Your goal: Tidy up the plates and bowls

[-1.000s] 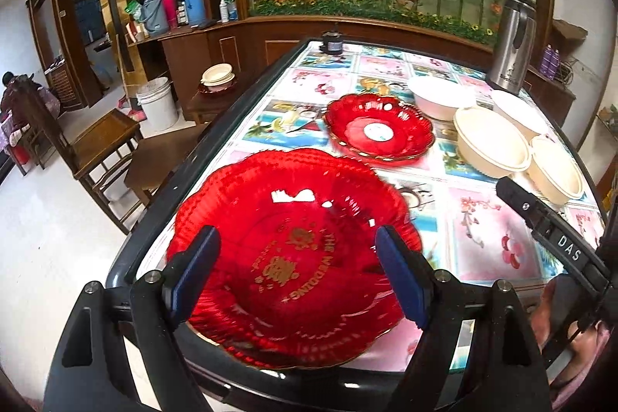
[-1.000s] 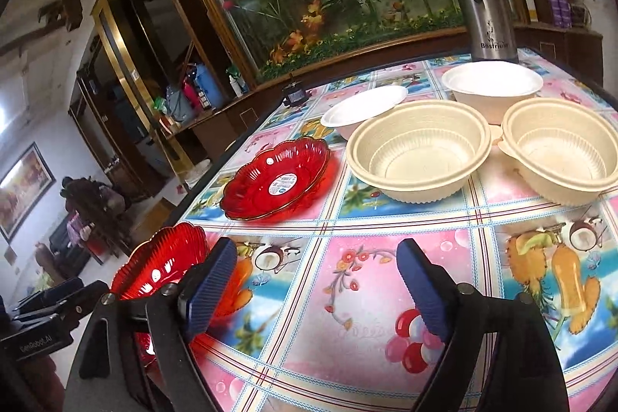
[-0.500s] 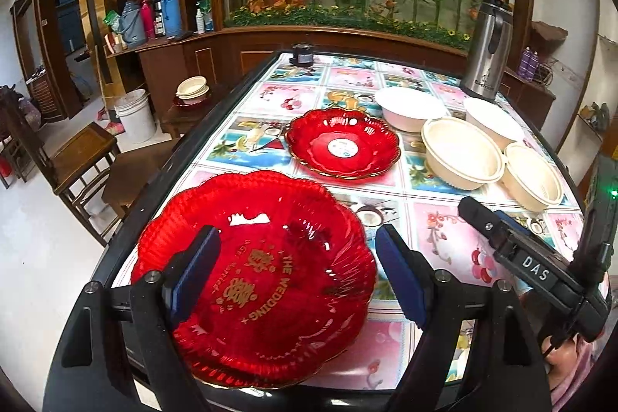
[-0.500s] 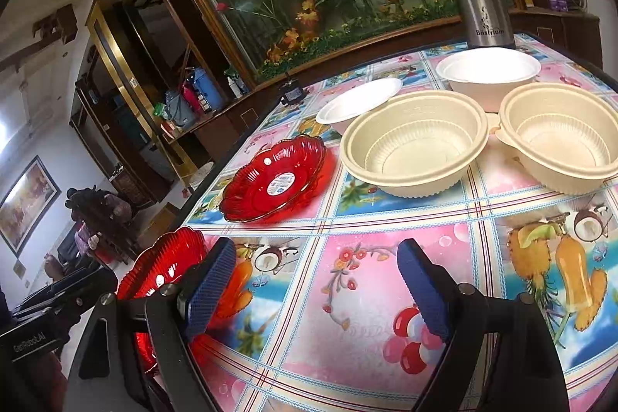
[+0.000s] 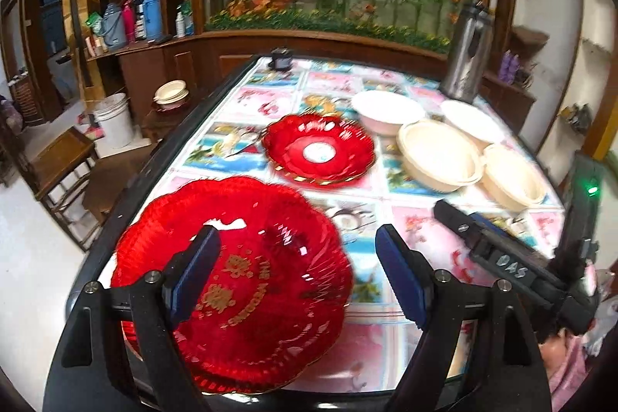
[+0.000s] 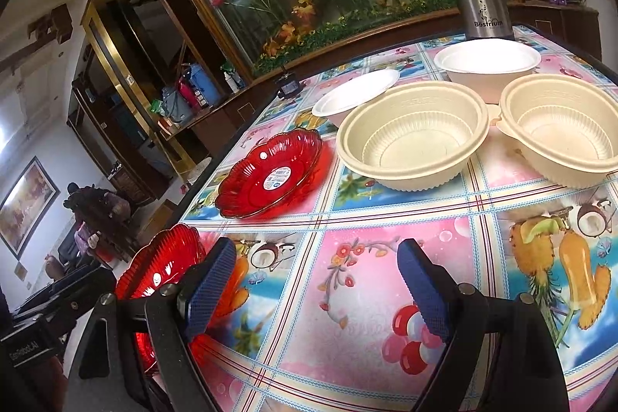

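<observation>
- Looking along my left tongs [image 5: 297, 273], I see them spread wide, holding nothing; the left blue pad [image 5: 191, 271] lies over the large red plate, the right one over the bare cloth.
- Large red plate [image 5: 247, 280]: scalloped rim, gold lettering, resting at the near left corner of the surface [image 5: 425, 246], which has a fruit-and-flower patterned cloth.
- Small red plate [image 5: 318, 151]: farther along the surface, apart from the large one, with a round white sticker at its centre.
- Two cream bowls, one nearer the small plate [image 5: 438, 155] and one to its right [image 5: 513, 176]: side by side, rims touching or nearly so; I cannot tell which.
- Two white bowls, left [image 5: 386, 111] and right [image 5: 471, 120]: just behind the cream pair.
- Steel flask [image 5: 465, 53]: upright at the far right edge, behind the white bowls.
- My right tongs [image 6: 316, 286]: also wide open and empty, low over a pink flower panel of the cloth; from the left view their black body shows at the right.
- From the right view, the large red plate [image 6: 162, 269] sits beside the left pad [image 6: 210, 286], with the small red plate [image 6: 270, 176] beyond and the nearer cream bowl [image 6: 413, 134] to its right.
- Background: a wooden chair [image 5: 63, 165] and a white bucket [image 5: 112, 118] on the floor to the left of the surface.
</observation>
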`<action>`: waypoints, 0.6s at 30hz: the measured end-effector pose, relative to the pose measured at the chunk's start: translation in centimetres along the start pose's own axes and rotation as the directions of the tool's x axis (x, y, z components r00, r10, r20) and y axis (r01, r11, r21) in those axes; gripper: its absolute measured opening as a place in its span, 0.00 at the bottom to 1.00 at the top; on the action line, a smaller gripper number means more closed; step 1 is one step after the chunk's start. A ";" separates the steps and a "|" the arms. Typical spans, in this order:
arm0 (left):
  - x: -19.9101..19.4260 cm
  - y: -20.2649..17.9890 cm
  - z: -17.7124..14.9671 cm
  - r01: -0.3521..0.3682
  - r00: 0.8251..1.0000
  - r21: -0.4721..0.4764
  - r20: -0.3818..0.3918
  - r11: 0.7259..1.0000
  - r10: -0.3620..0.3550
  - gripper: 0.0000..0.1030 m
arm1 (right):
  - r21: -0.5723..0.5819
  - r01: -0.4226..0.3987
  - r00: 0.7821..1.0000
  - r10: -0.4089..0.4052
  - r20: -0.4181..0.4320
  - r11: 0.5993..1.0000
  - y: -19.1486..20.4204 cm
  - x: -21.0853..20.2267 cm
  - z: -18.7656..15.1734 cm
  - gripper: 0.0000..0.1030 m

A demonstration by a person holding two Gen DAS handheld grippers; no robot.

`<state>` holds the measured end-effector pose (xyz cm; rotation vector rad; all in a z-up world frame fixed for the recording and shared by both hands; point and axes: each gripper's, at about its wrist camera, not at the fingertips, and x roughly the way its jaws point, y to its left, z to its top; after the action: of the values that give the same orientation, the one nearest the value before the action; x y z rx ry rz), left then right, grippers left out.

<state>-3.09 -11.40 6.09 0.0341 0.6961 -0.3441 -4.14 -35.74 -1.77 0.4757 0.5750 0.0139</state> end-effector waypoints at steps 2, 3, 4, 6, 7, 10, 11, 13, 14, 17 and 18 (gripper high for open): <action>-0.6 0.1 0.1 0.069 0.997 -0.021 0.035 0.997 -0.068 0.81 | -0.003 -0.004 1.000 0.004 0.008 1.000 0.1 -0.2 0.0 0.85; -0.8 0.2 0.2 0.112 0.993 -0.039 0.042 0.993 -0.111 0.83 | -0.005 -0.007 1.000 0.008 0.015 1.000 0.1 -0.3 0.0 0.85; -1.0 0.4 0.3 0.161 0.986 -0.059 0.045 0.985 -0.158 0.84 | -0.008 -0.012 1.000 0.013 0.019 1.000 0.2 -0.4 0.0 0.85; -1.3 0.6 0.4 0.210 0.977 -0.083 0.047 0.974 -0.206 0.86 | -0.012 -0.022 0.999 0.022 0.028 1.000 0.3 -0.6 0.0 0.86; -1.4 0.6 0.5 0.223 0.974 -0.089 0.053 0.971 -0.219 0.88 | -0.016 -0.026 0.999 0.027 0.033 1.000 0.5 -0.7 0.0 0.86; -2.1 0.9 0.7 0.278 0.959 -0.115 0.093 0.954 -0.268 1.00 | -0.027 -0.037 0.998 0.038 0.050 0.999 0.7 -1.0 0.0 0.88; -2.4 1.1 0.7 0.294 0.953 -0.123 0.110 0.948 -0.281 1.00 | -0.032 -0.037 0.998 0.038 0.052 0.999 0.8 -1.0 -0.1 0.88; -3.1 1.5 0.7 0.322 0.942 -0.134 0.150 0.937 -0.302 1.00 | -0.037 -0.035 0.998 0.037 0.052 0.999 1.0 -1.0 -0.1 0.89; -3.5 1.8 0.8 0.330 0.936 -0.139 0.174 0.934 -0.306 1.00 | -0.038 -0.038 0.998 0.040 0.056 0.999 1.0 -1.1 -0.1 0.89; -4.1 2.5 0.9 0.362 0.919 -0.151 0.221 0.920 -0.326 1.00 | -0.040 -0.044 0.997 0.047 0.065 0.998 1.1 -1.3 0.0 0.89; -4.2 2.8 0.9 0.371 0.914 -0.156 0.234 0.915 -0.331 1.00 | -0.039 -0.051 0.996 0.053 0.073 0.998 1.1 -1.5 0.0 0.90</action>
<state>-4.62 -7.60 9.26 -0.3176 0.5277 -0.6155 -5.27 -34.99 -0.53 0.4533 0.4885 0.0562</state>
